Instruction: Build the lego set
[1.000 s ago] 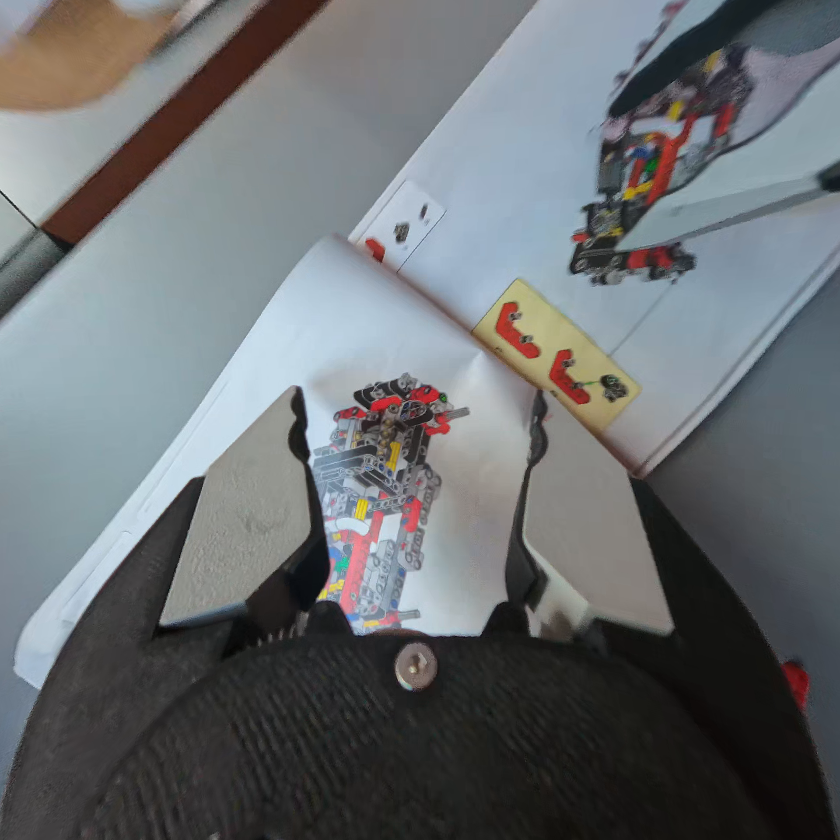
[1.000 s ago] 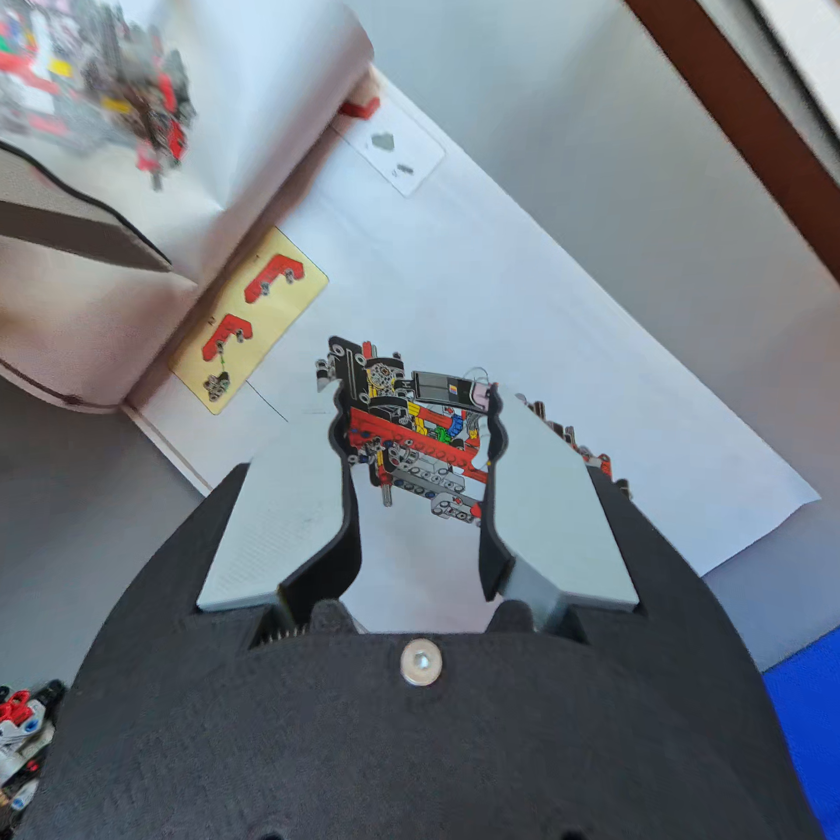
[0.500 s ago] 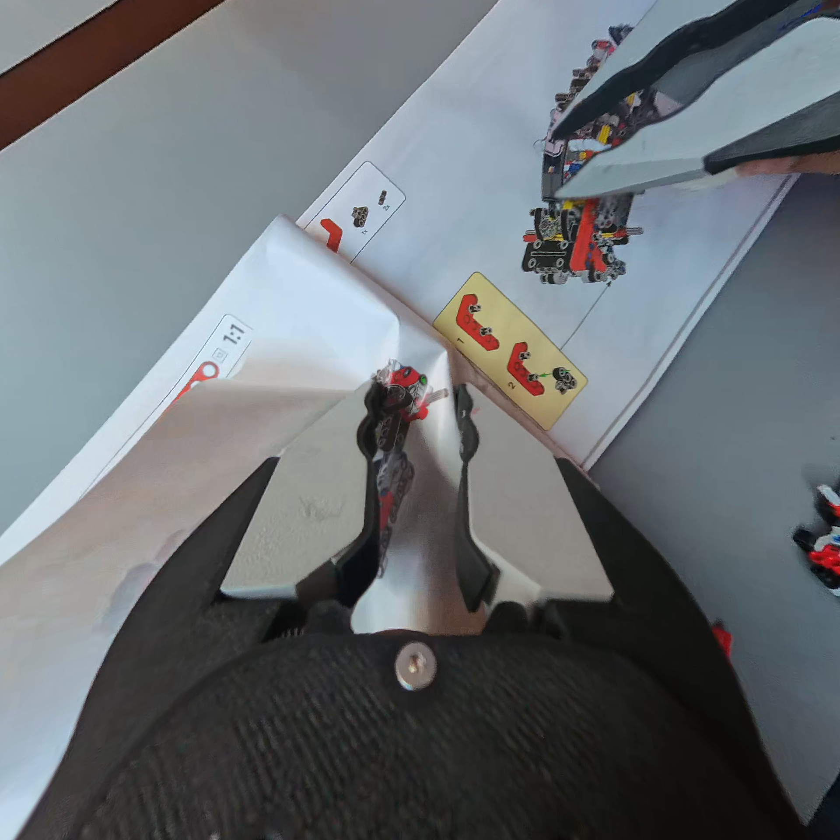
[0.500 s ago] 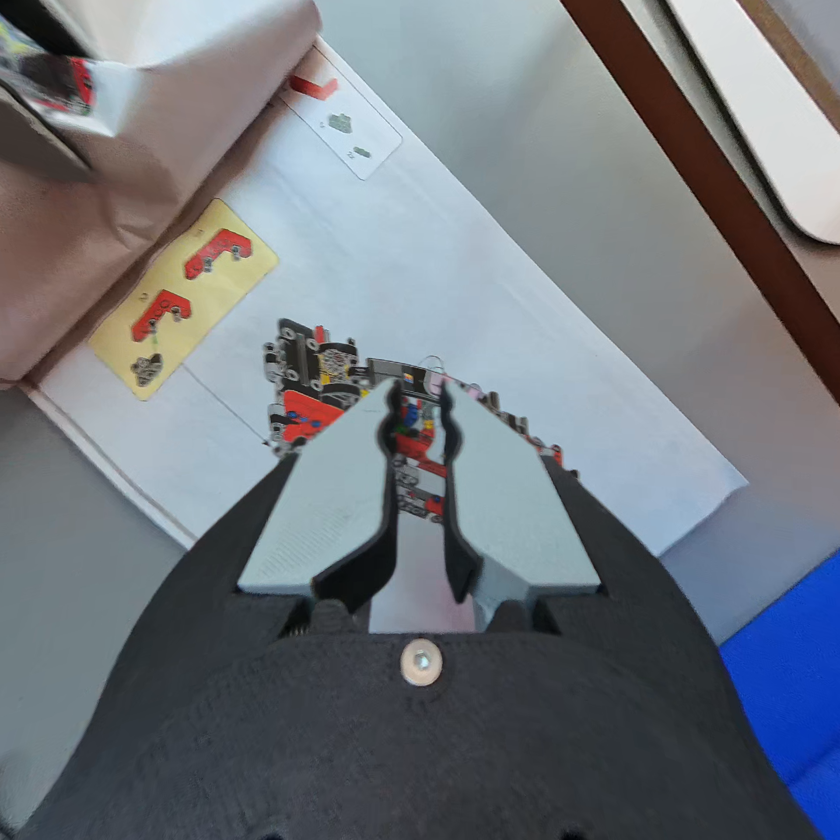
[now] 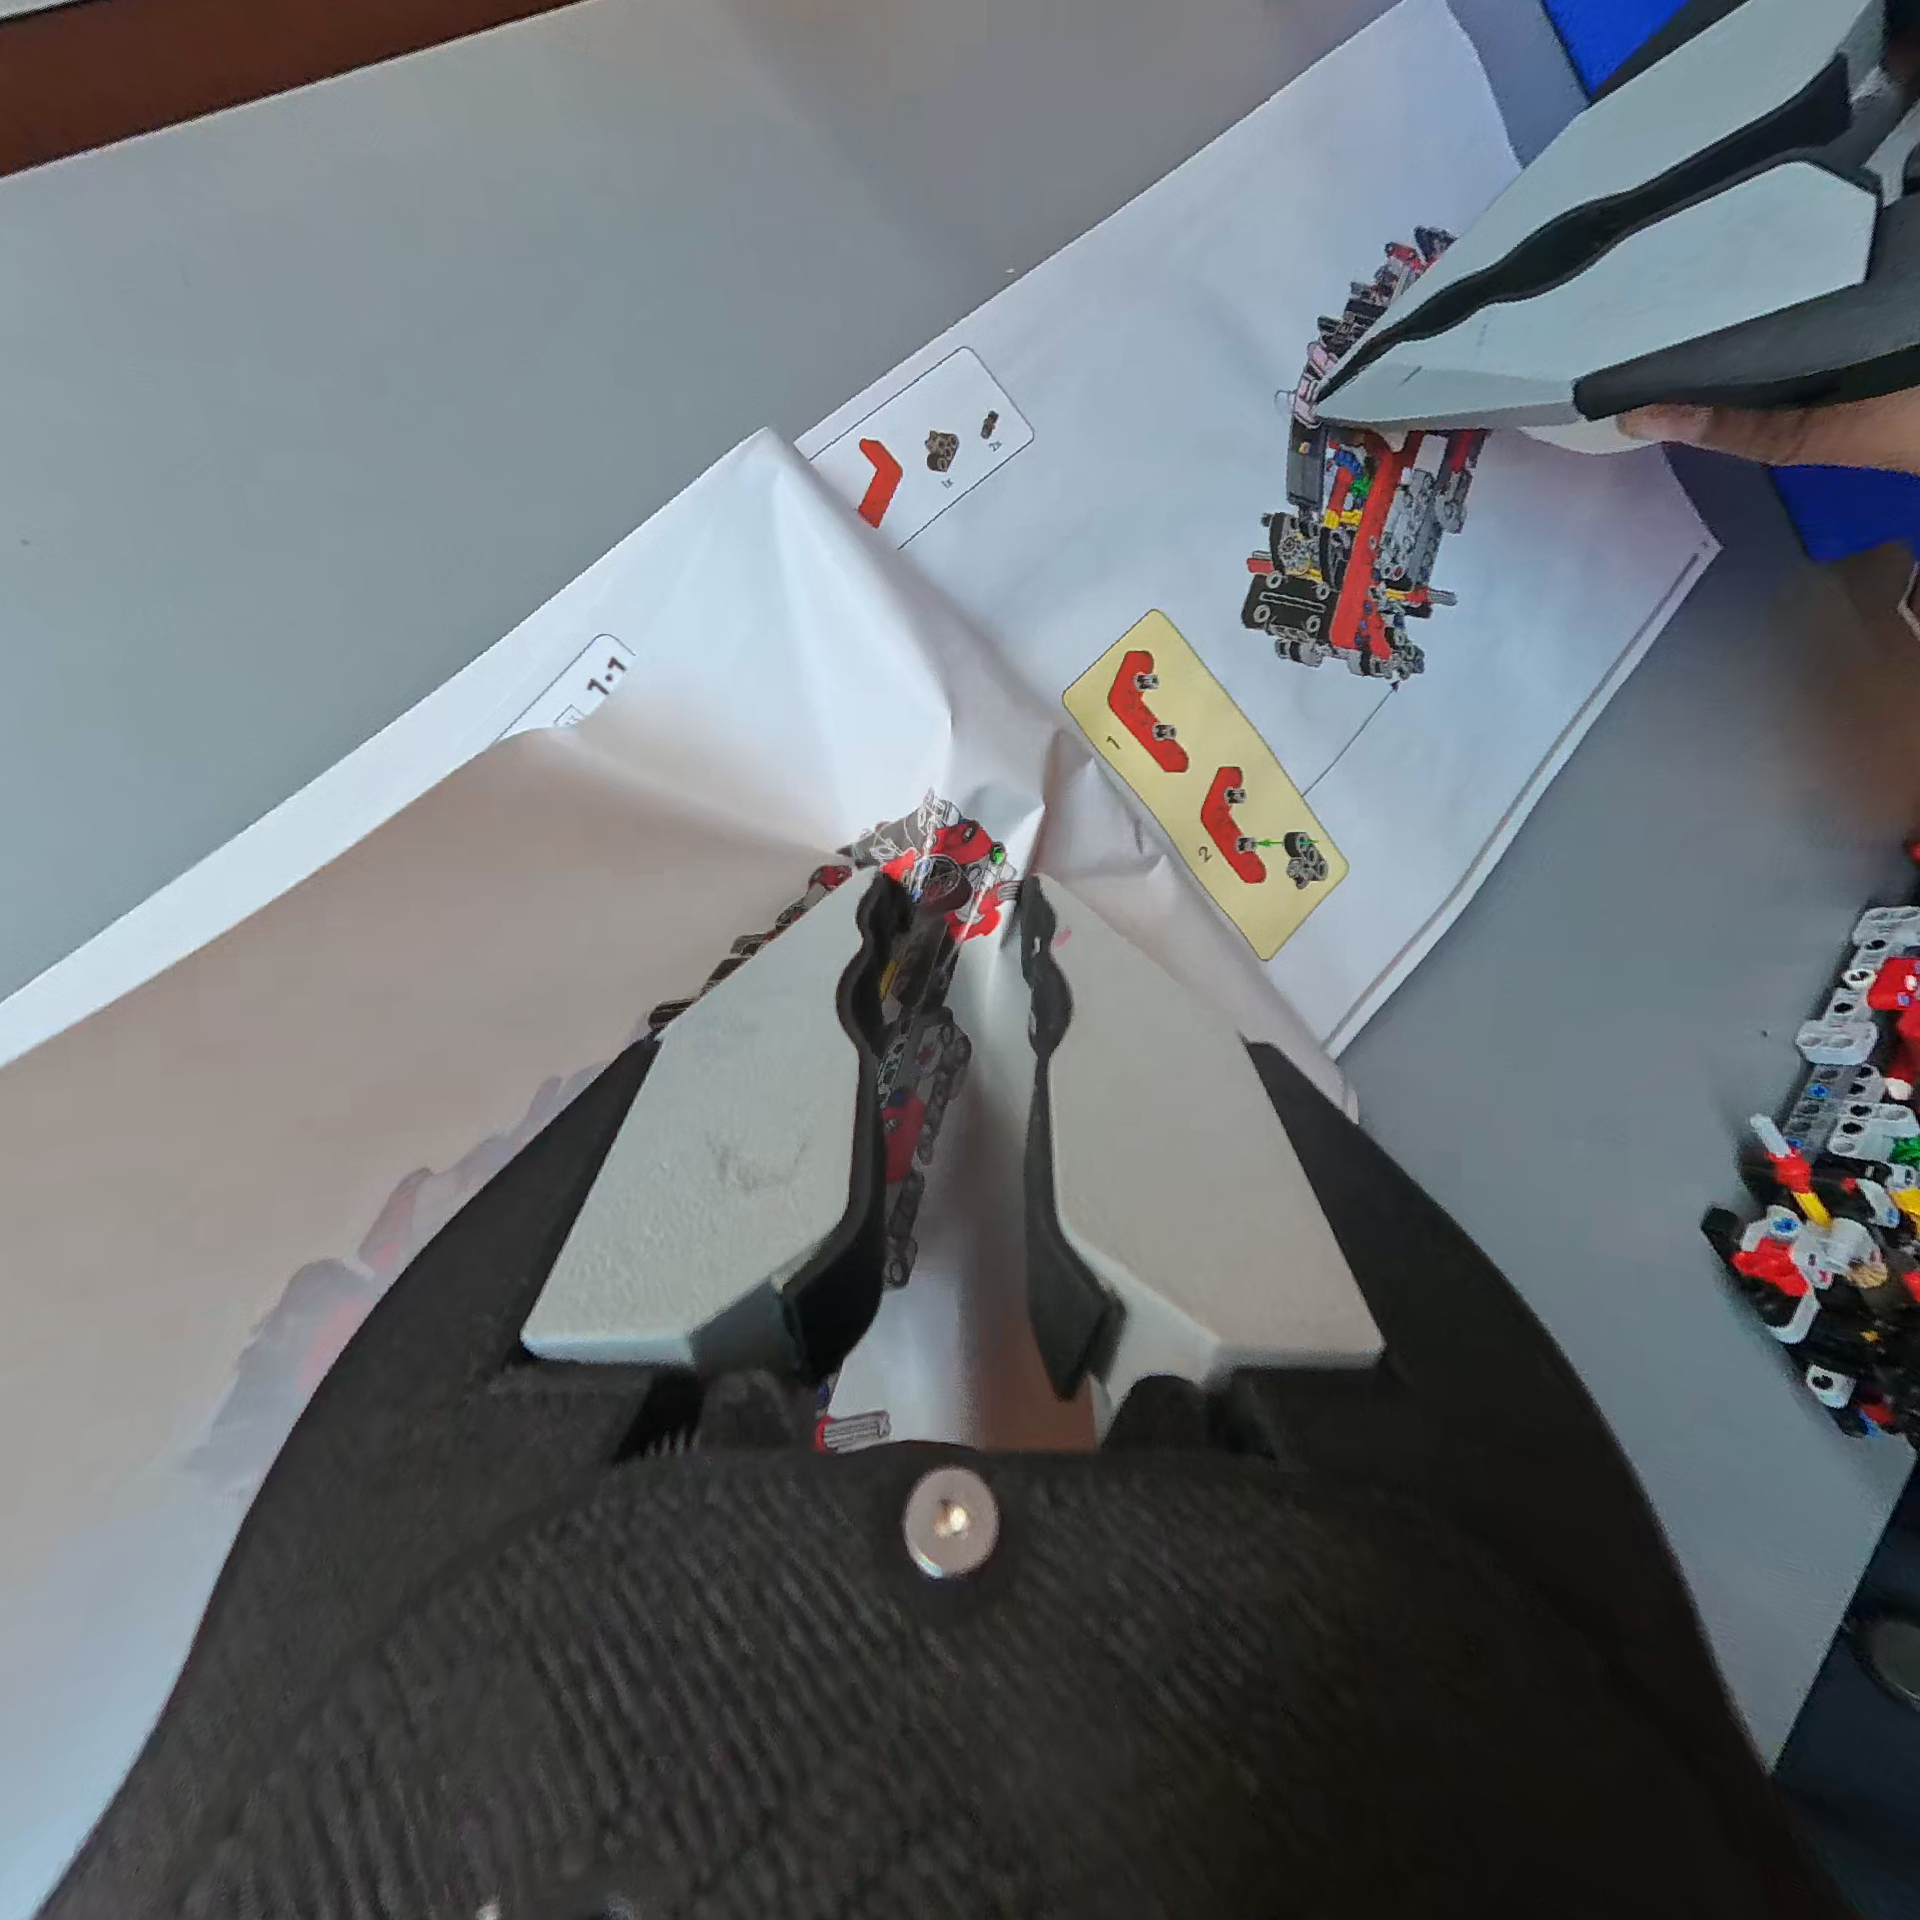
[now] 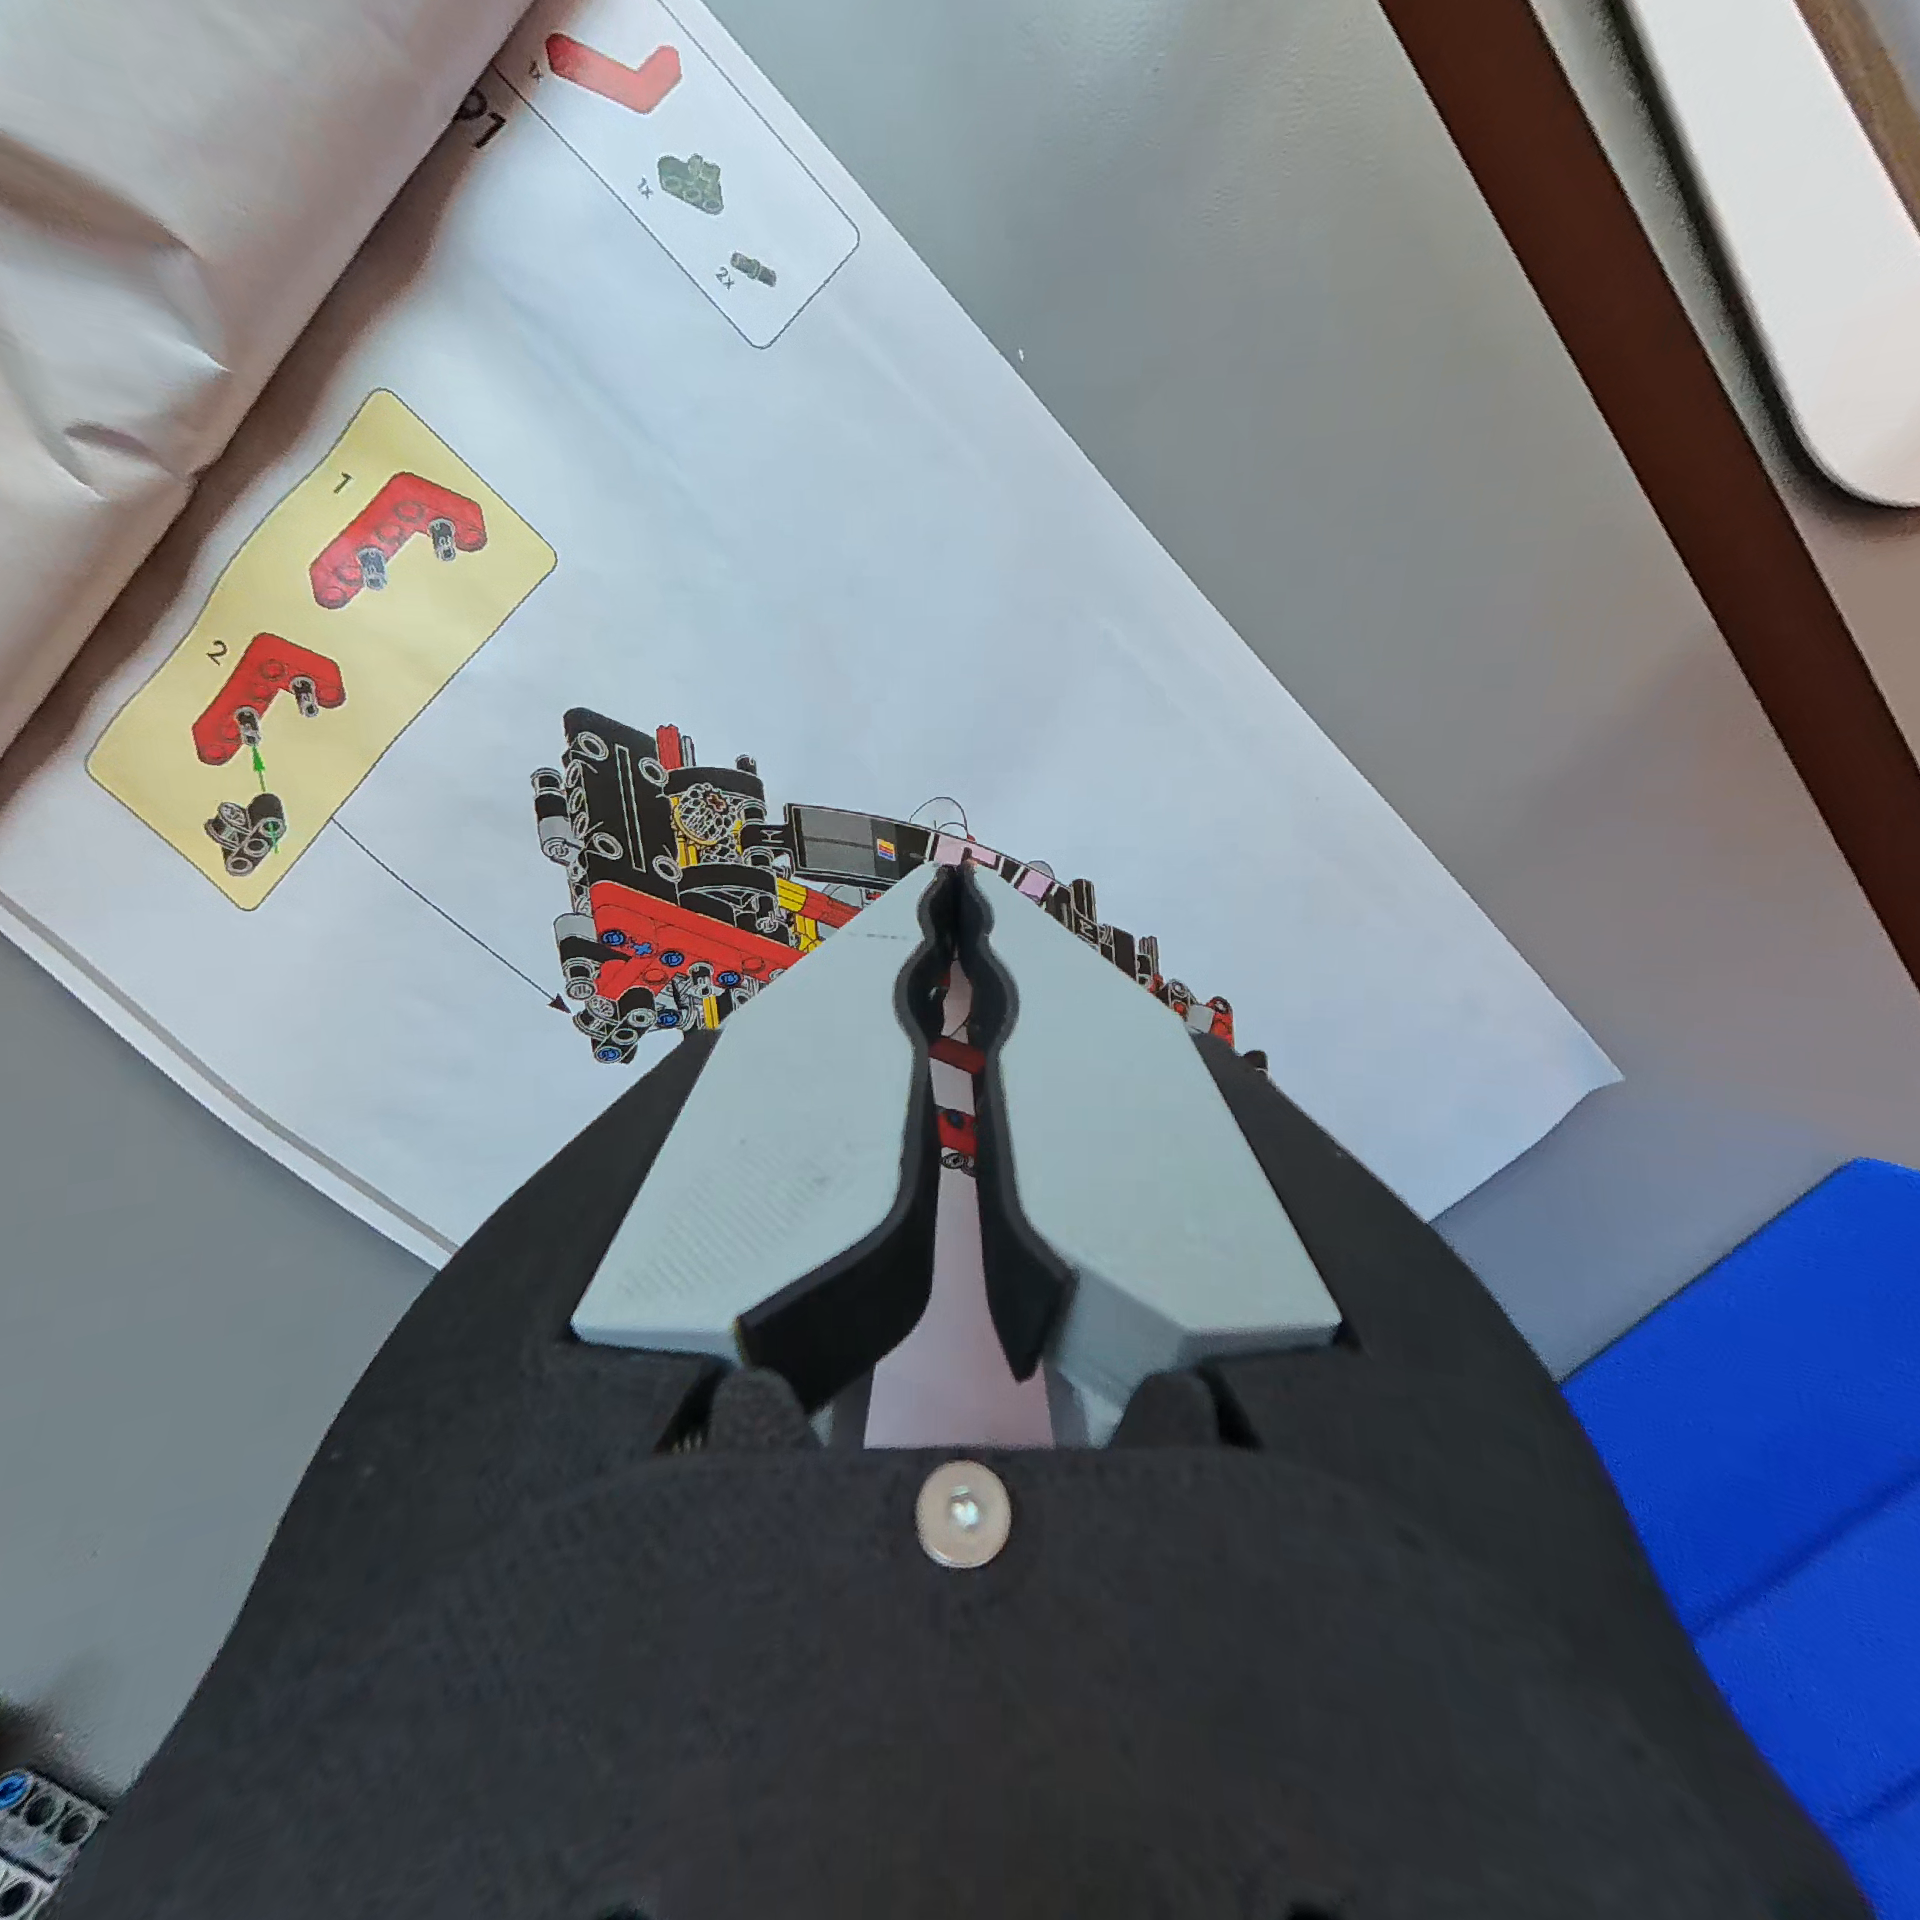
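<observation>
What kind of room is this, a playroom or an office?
Probably an office or workroom desk: a grey tabletop, an open brick-building instruction booklet, and a half-built red and black brick model beside it.

Each claw is built from a black, coarsely ribbed printed body, broad at the base and flared like two wings. A single silver screw is set at the centre of the left claw [image 5: 951, 914] and of the right claw [image 6: 956, 883]. Two pale grey wedge-shaped fingers [image 5: 727, 1143] are carried by each, lined inside with wavy black pads [image 6: 914, 997]. What may be gear teeth is glimpsed at the finger roots.
</observation>
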